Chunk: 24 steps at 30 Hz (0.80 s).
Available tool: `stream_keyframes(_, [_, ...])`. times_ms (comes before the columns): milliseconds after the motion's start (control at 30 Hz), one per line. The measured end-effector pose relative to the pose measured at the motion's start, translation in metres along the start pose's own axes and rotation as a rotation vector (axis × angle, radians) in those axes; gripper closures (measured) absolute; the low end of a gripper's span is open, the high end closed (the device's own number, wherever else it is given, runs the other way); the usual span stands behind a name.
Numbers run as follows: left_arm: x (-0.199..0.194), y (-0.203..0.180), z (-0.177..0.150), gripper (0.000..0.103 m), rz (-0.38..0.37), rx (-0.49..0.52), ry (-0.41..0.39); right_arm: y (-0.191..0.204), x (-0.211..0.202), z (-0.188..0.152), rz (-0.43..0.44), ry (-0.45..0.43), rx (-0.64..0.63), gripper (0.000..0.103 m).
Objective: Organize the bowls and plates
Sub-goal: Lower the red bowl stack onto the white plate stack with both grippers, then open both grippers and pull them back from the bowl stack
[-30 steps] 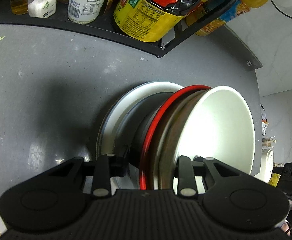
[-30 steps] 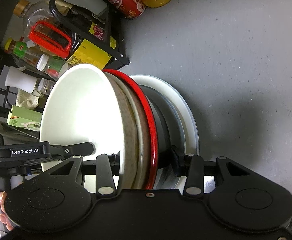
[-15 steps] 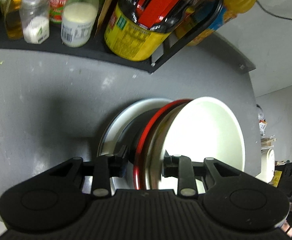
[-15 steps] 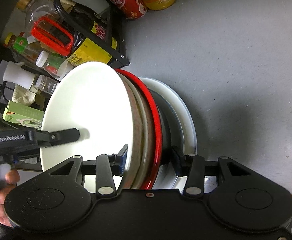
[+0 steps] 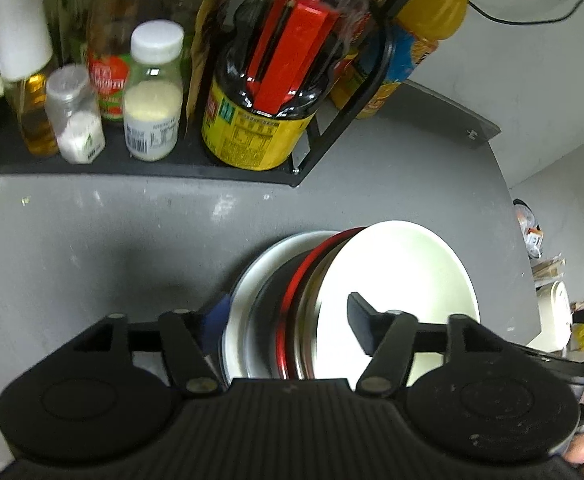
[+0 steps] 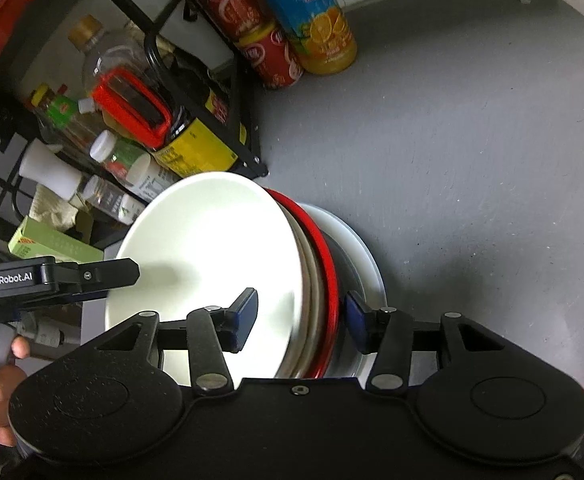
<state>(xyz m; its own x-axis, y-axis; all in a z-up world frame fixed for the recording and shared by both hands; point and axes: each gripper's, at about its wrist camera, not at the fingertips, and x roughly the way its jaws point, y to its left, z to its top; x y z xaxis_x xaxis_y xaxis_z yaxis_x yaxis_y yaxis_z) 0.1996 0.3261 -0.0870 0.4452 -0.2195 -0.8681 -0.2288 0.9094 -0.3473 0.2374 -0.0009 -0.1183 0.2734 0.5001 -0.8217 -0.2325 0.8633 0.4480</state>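
right gripper [image 6: 298,316]: black, blue pads | left gripper [image 5: 288,322]: black, "GenRobot.AI" label, silver pivot screws

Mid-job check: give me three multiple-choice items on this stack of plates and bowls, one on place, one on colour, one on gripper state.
1. Where does the stack of dishes rest?
A. on the grey counter
B. on the black rack shelf
C. in a sink

2. What colour is the rim of the bowl sitting under the top white bowl and the tan one?
A. blue
B. red
C. green

3. How does the left gripper stand?
A. shut on a bottle
B. open, fingers apart on either side of the stack
C. out of view

Answers:
1. A: the bottom white plate lies on the grey counter, in front of the rack.
2. B: a red rim shows below the white bowl.
3. B: the left wrist view shows clear gaps between the pads and the dishes.
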Motion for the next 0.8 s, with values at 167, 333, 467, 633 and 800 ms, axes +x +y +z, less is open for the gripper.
stream_keyframes(167, [-0.009,-0.004,-0.002,0.025,0.012,0.027,-0.024,0.008,-0.020,-0.003,-0.009,-0.051,-0.010,0.045])
stream_keyframes(333, [-0.018,-0.008,-0.007,0.024,0.026,0.027,-0.043,0.010,-0.039,-0.006,-0.026,-0.098,-0.029,0.036])
stream_keyframes(467, [-0.027,-0.011,-0.015,0.022,0.035,0.018,-0.060,0.007,-0.050,-0.011,-0.039,-0.130,-0.043,0.034])
stream_keyframes(633, [-0.041,-0.015,-0.030,0.020,0.058,-0.003,-0.099,-0.001,-0.072,-0.019,-0.025,-0.167,-0.033,0.028])
stream_keyframes(800, [-0.059,-0.024,-0.053,0.018,0.082,-0.022,-0.144,-0.012,-0.106,-0.034,-0.035,-0.233,-0.051,0.016])
